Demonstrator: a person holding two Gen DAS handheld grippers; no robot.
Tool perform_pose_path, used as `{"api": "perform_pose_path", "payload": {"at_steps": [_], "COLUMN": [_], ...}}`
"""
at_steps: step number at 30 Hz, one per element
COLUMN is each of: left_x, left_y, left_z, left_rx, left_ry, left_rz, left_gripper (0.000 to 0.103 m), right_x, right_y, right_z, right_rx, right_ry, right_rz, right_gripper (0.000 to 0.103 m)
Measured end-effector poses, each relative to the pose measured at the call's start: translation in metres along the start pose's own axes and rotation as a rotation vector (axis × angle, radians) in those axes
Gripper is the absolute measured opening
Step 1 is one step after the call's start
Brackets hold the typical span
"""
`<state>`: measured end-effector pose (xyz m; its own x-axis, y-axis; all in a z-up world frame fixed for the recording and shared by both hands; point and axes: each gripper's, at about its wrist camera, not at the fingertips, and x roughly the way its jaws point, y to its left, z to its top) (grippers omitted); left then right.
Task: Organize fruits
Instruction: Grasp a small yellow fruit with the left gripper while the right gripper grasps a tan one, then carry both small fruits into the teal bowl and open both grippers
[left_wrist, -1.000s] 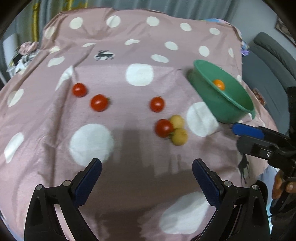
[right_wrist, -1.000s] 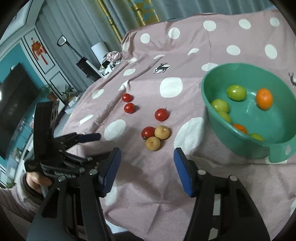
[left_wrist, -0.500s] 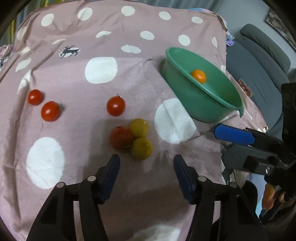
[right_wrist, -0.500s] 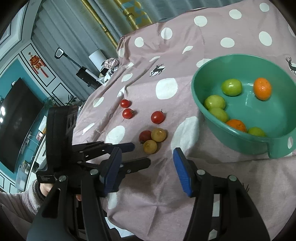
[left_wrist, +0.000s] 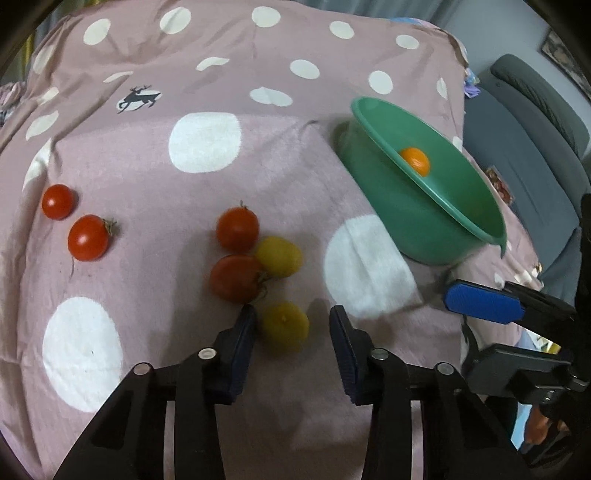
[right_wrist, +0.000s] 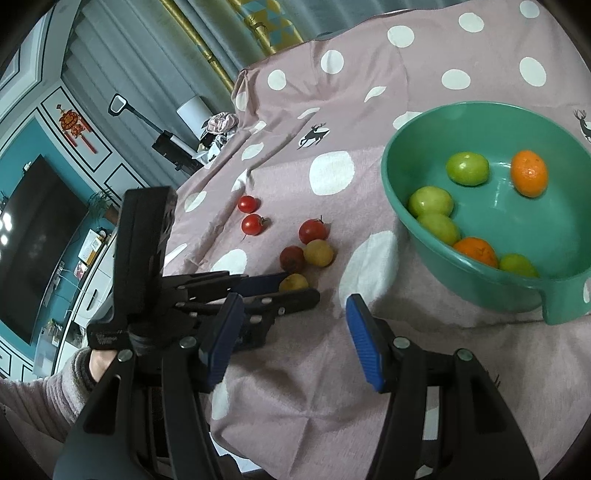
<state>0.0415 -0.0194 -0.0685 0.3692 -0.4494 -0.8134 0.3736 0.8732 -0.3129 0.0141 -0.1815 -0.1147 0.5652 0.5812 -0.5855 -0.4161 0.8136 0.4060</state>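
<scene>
A yellow tomato (left_wrist: 285, 325) lies on the pink spotted cloth between the fingers of my left gripper (left_wrist: 291, 332), which is open around it without closing. It also shows in the right wrist view (right_wrist: 293, 283). Behind it lie a second yellow tomato (left_wrist: 279, 257) and two red tomatoes (left_wrist: 235, 277) (left_wrist: 237, 229). Two more red tomatoes (left_wrist: 88, 237) (left_wrist: 57, 201) lie at the left. A green bowl (right_wrist: 421, 258) holds green fruits (right_wrist: 467, 168) and oranges (right_wrist: 529, 172). My right gripper (right_wrist: 295, 338) is open and empty over the cloth's front edge.
A grey sofa (left_wrist: 532, 122) stands right of the table. In the right wrist view a TV (right_wrist: 33, 236) and cabinets lie beyond the table's left edge. The cloth (left_wrist: 203, 140) drapes over all the table's edges.
My left gripper has moved forward and lower and narrowed its opening, so the near yellow tomato now sits between its fingers. The right gripper has barely shifted.
</scene>
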Motion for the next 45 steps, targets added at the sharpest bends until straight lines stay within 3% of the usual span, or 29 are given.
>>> {"api": "perform_pose_path", "payload": {"at_steps": [2,3,10,17,23,34,42,45], "left_x": [0.001,0.001,-0.005,-0.034,-0.056,-0.058,-0.055,-0.056], "left_y": [0.002,0.002,0.011,0.039,0.058,0.061,0.066,0.068], "left_z": [0.001,0.001,-0.003,-0.013,-0.017,-0.016,-0.016,-0.016], "left_rx": [0.003,0.006,0.011,-0.045,-0.092,-0.088,-0.104,-0.105], "left_ry": [-0.001,0.0,-0.016,-0.059,-0.106,-0.122,-0.117,-0.116], "left_rz": [0.004,0.004,0.034,0.054,0.059,0.008,0.004,0.005], "left_gripper": [0.027,0.027,0.027,0.027,0.027,0.027,0.027,0.027], "right_x": [0.0,0.001,0.006,0.024,0.056,0.091,0.108,0.115], "right_y": [-0.001,0.0,0.002,0.016,0.018,0.016,0.017,0.016], "right_z": [0.001,0.001,0.005,0.018,0.033,0.044,0.052,0.055], "right_rx": [0.003,0.003,0.005,-0.091,-0.198,-0.321,-0.338,-0.331], "right_ry": [0.0,0.0,0.011,0.042,0.11,0.203,0.238,0.251], "right_rz": [0.002,0.001,0.005,-0.035,-0.144,-0.284,-0.264,-0.258], "right_gripper": [0.059,0.059,0.059,0.057,0.044,0.037,0.036,0.032]}}
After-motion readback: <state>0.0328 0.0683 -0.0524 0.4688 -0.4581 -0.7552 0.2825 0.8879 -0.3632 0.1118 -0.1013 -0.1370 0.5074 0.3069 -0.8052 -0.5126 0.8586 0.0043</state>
